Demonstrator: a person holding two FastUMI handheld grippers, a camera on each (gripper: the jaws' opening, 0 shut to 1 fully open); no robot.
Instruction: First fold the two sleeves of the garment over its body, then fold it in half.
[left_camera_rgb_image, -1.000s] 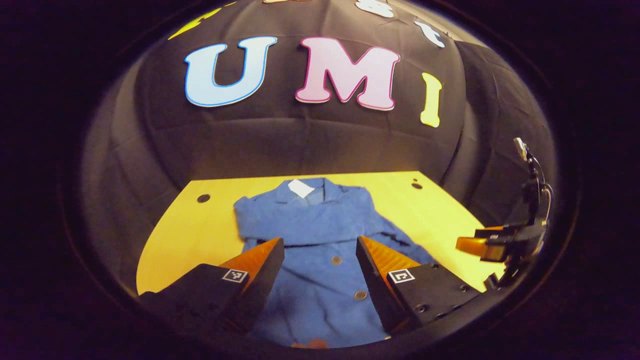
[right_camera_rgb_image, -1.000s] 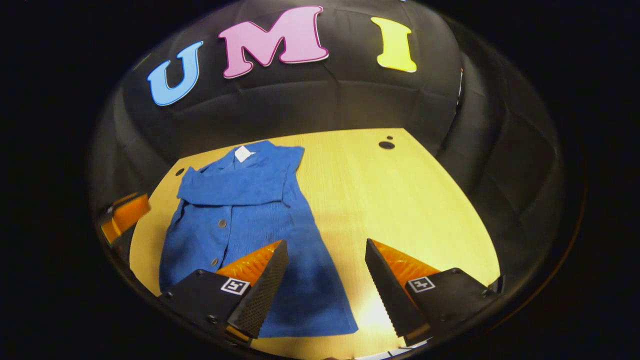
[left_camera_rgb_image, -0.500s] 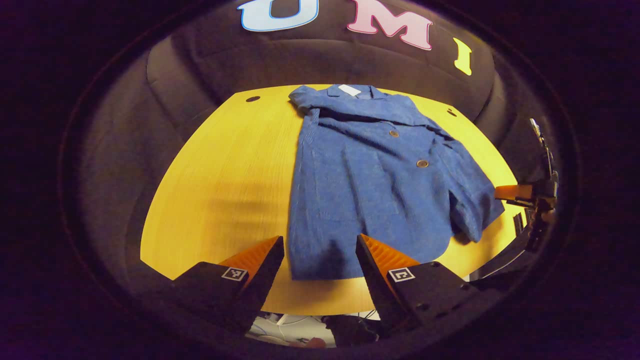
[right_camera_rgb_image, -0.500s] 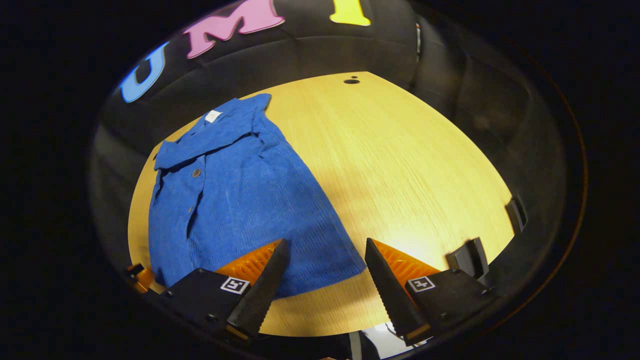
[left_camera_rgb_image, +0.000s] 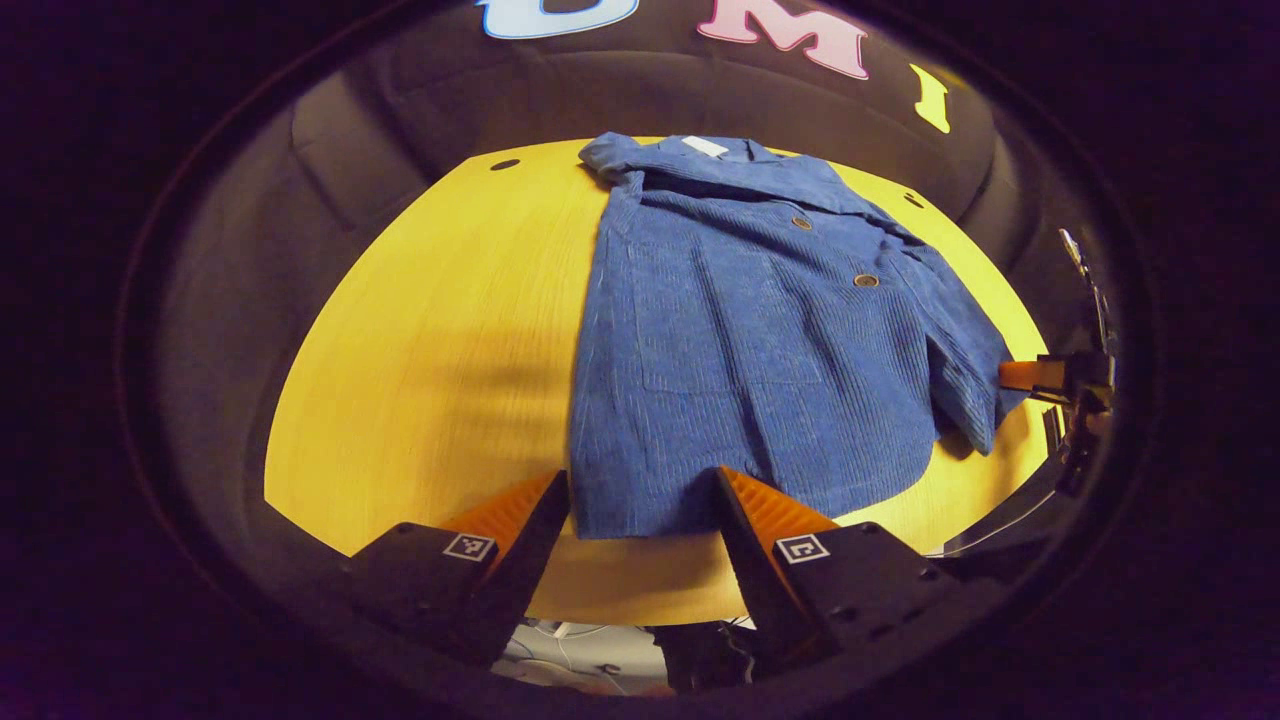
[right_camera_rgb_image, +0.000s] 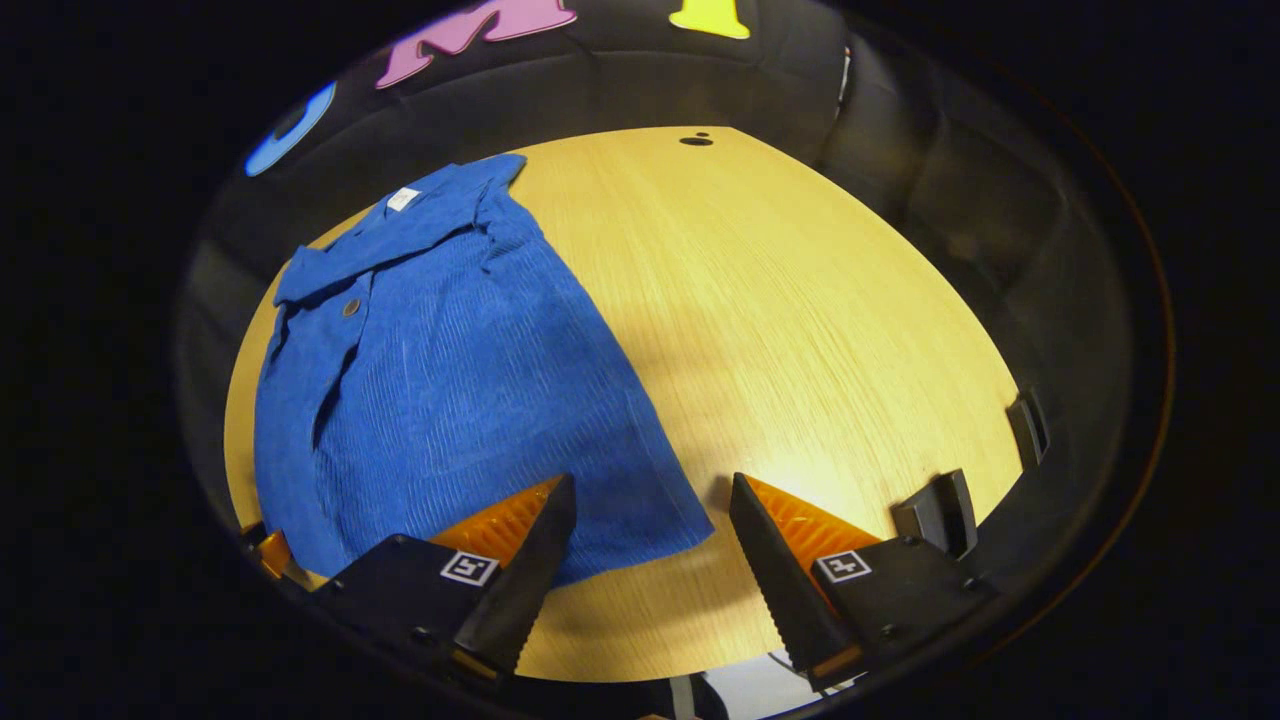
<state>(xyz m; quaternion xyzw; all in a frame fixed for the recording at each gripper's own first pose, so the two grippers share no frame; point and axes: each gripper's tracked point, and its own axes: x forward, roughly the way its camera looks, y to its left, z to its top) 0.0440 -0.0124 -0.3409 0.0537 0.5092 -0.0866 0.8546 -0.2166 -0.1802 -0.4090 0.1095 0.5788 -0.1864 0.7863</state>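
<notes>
Hidden and cut-off parts of the blue jacket, table and grippers

In the left gripper view the jacket has its hem corners behind the left gripper fingers, and its far cuff meets the right gripper, whose finger spread is too small to tell; in the right gripper view the right gripper covers part of the hem, and the table has its near edge behind the fingers

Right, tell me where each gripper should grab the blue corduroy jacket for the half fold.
Take the blue corduroy jacket by its near hem, one corner each, coming from the table's front edge. The left gripper and right gripper are open there, and the hem lies flat and reachable.
</notes>
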